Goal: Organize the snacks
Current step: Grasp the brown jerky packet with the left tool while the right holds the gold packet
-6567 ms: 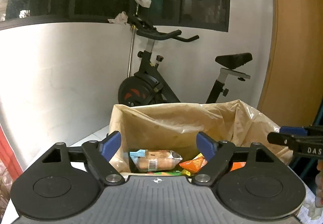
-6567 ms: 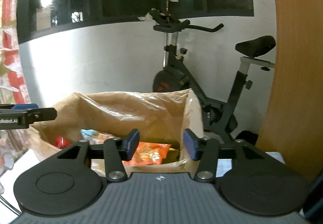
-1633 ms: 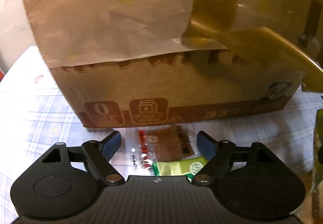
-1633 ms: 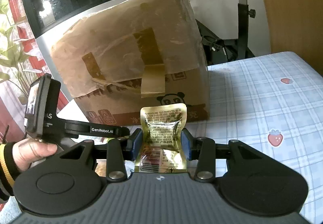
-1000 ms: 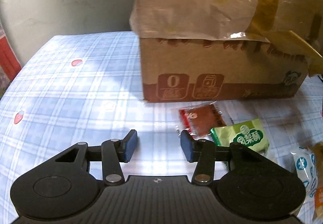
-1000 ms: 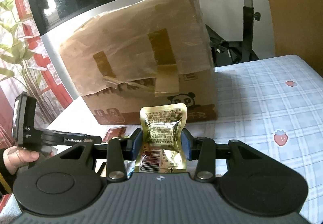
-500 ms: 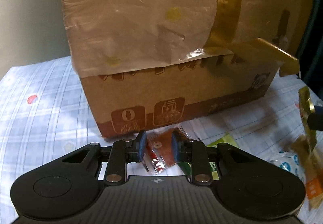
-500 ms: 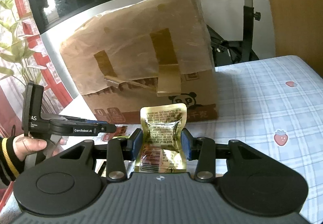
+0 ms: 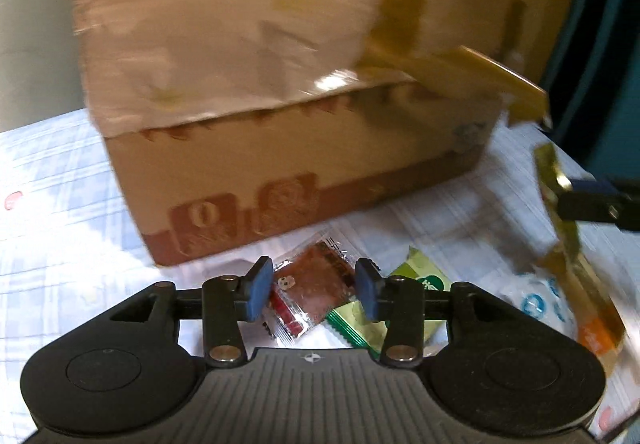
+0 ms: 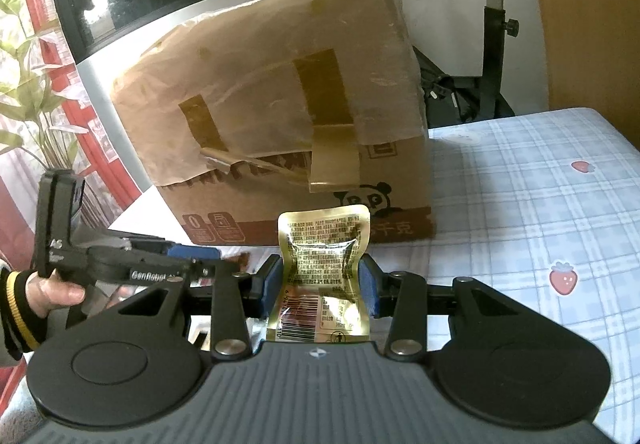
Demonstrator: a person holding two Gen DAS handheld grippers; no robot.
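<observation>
The right gripper [image 10: 320,284] pinches the gold pouch [image 10: 322,264]; the left gripper [image 9: 312,290], jaws just reopened and spread, should centre squarely over the red sachet [image 9: 310,292] before closing.

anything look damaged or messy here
Yes. The brown cardboard box looks battered: its plastic wrap is torn and a strip of yellowish tape has peeled off and hangs loose on the front. Small snack packets lie scattered on the checked tablecloth before it.

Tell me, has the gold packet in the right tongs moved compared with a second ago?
No. The gold packet sits clamped in the right tongs as before, at the same spot before the cardboard box.
</observation>
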